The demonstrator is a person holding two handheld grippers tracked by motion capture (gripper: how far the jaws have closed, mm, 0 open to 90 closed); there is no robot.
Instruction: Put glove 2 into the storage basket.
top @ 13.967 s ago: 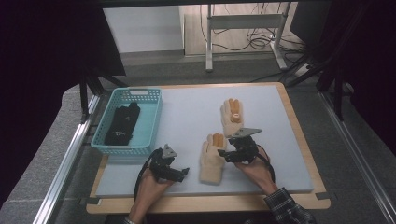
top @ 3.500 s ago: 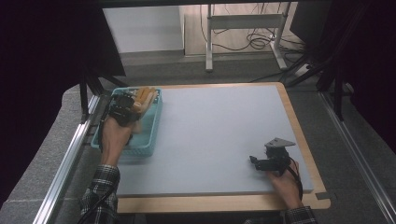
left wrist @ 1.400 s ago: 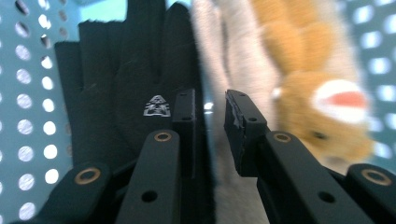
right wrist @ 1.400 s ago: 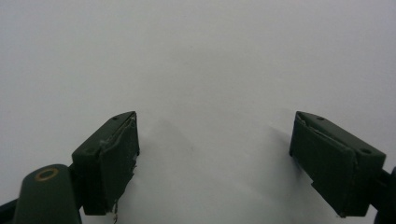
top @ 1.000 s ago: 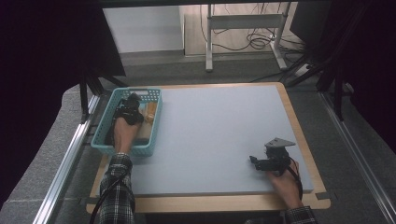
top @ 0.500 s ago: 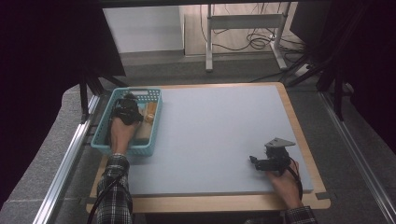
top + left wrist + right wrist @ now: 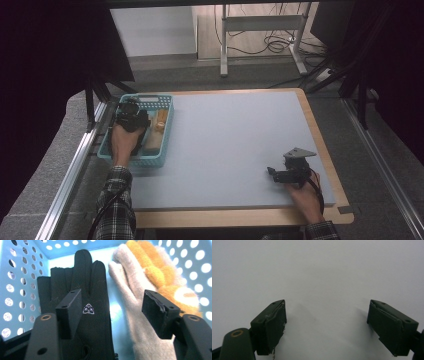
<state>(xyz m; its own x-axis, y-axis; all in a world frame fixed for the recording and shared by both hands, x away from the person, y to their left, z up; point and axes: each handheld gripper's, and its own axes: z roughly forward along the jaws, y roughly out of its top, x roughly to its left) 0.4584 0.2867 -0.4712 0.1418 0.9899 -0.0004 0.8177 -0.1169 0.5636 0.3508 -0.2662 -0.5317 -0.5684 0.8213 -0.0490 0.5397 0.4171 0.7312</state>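
A black glove [image 7: 85, 302] and a beige glove with orange fingers [image 7: 140, 287] lie side by side in the teal basket [image 7: 150, 161]. My left gripper [image 7: 112, 312] hangs just above them inside the basket, seen from above as the left gripper [image 7: 131, 117]. Its jaws have just been opening and stand apart, with no pad pressing on either glove. The beige glove [image 7: 157, 132] shows to the right of the hand. My right gripper [image 7: 280, 175] rests on the grey mat [image 7: 225, 135] near the right front, and the right gripper [image 7: 327, 322] is open on bare mat.
The basket stands at the mat's left edge, beside a metal rail [image 7: 75, 165]. A wooden board [image 7: 330, 165] frames the mat. Table legs and cables [image 7: 260, 40] lie beyond the far edge.
The left hand has lifted slightly inside the basket, and the beige glove now lies uncovered beside it. The right hand has kept still.
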